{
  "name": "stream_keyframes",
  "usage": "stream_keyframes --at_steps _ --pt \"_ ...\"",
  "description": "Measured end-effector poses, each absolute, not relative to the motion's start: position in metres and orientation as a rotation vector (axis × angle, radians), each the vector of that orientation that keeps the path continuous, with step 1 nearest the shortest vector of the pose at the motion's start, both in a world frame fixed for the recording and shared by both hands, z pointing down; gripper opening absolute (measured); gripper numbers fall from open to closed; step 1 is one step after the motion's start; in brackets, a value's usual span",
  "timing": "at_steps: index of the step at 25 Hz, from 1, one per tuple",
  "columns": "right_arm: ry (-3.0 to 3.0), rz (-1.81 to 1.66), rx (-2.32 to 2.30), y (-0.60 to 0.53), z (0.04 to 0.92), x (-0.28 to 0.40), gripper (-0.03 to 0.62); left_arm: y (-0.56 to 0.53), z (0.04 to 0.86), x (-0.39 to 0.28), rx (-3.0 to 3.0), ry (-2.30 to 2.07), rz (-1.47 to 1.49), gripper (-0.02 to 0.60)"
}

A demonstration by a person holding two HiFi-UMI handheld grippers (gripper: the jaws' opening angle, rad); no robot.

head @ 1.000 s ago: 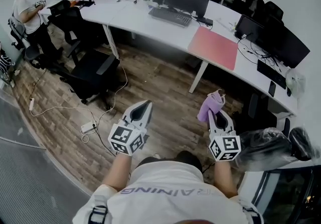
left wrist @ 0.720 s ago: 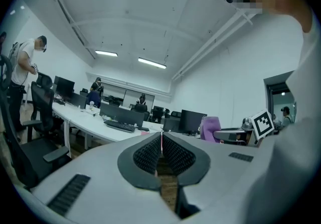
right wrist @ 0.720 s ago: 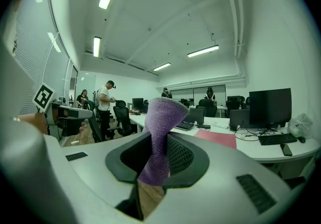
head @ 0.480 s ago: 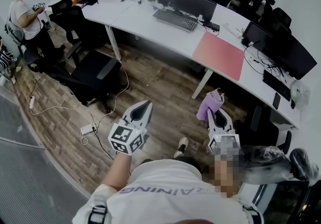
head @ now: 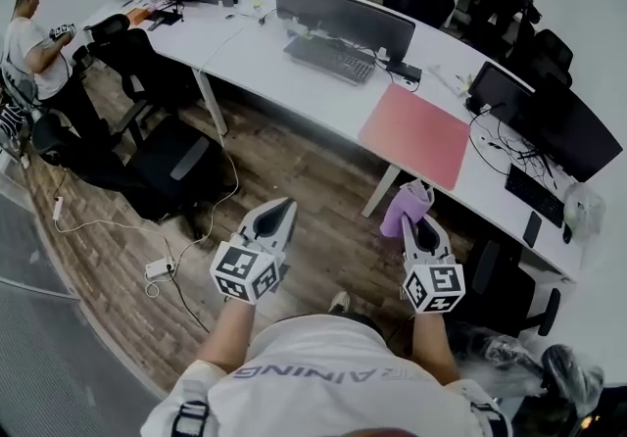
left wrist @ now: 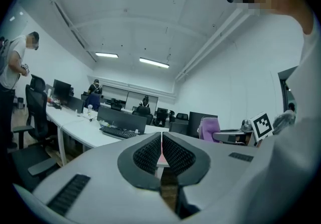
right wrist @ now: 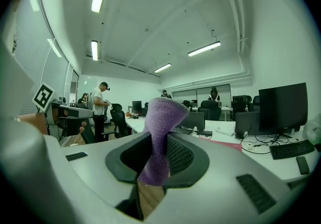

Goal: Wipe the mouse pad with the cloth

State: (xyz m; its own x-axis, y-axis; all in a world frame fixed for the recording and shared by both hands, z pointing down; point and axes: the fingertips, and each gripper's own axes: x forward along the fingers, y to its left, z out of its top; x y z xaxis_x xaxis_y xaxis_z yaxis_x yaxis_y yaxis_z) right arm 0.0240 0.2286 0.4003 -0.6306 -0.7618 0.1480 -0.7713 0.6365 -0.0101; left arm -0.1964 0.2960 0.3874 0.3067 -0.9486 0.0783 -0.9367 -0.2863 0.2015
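A large pink mouse pad point(head: 415, 136) lies flat on the long white desk point(head: 265, 53), between a keyboard and a dark monitor. My right gripper point(head: 416, 221) is shut on a purple cloth point(head: 407, 206), which sticks up from the jaws in the right gripper view as a purple cloth point(right wrist: 159, 130). It hangs over the wooden floor, short of the desk's front edge and just below the pad. My left gripper point(head: 279, 213) is shut with nothing in it, also over the floor; its left gripper point(left wrist: 161, 151) jaws stand together.
A keyboard point(head: 328, 58) and monitor point(head: 343, 19) stand left of the pad; more monitors point(head: 549, 126) are to its right. Black office chairs point(head: 171, 166) stand on the floor at left, with a cable and power strip point(head: 157, 268). A person point(head: 34, 43) stands at far left.
The desk and pad have drawn closer and shifted down in the head view as I step toward them. Both grippers keep their pose; the cloth stays held.
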Motion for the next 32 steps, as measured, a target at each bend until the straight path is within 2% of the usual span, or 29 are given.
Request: stream_keyframes --at_steps 14,24,32 --pt "-2.676 0.207 1.400 0.079 0.427 0.149 0.097 0.130 0.405 -0.083 2.401 -1.654 -0.025 0.035" --pt "-2.619 0.259 1.525 0.017 0.438 0.196 0.097 0.041 0.404 -0.039 2.489 -1.544 0.014 0.035" --pt "-2.560 0.261 1.606 -0.040 0.439 0.187 0.097 -0.039 0.402 -0.050 2.546 -1.458 0.007 0.035"
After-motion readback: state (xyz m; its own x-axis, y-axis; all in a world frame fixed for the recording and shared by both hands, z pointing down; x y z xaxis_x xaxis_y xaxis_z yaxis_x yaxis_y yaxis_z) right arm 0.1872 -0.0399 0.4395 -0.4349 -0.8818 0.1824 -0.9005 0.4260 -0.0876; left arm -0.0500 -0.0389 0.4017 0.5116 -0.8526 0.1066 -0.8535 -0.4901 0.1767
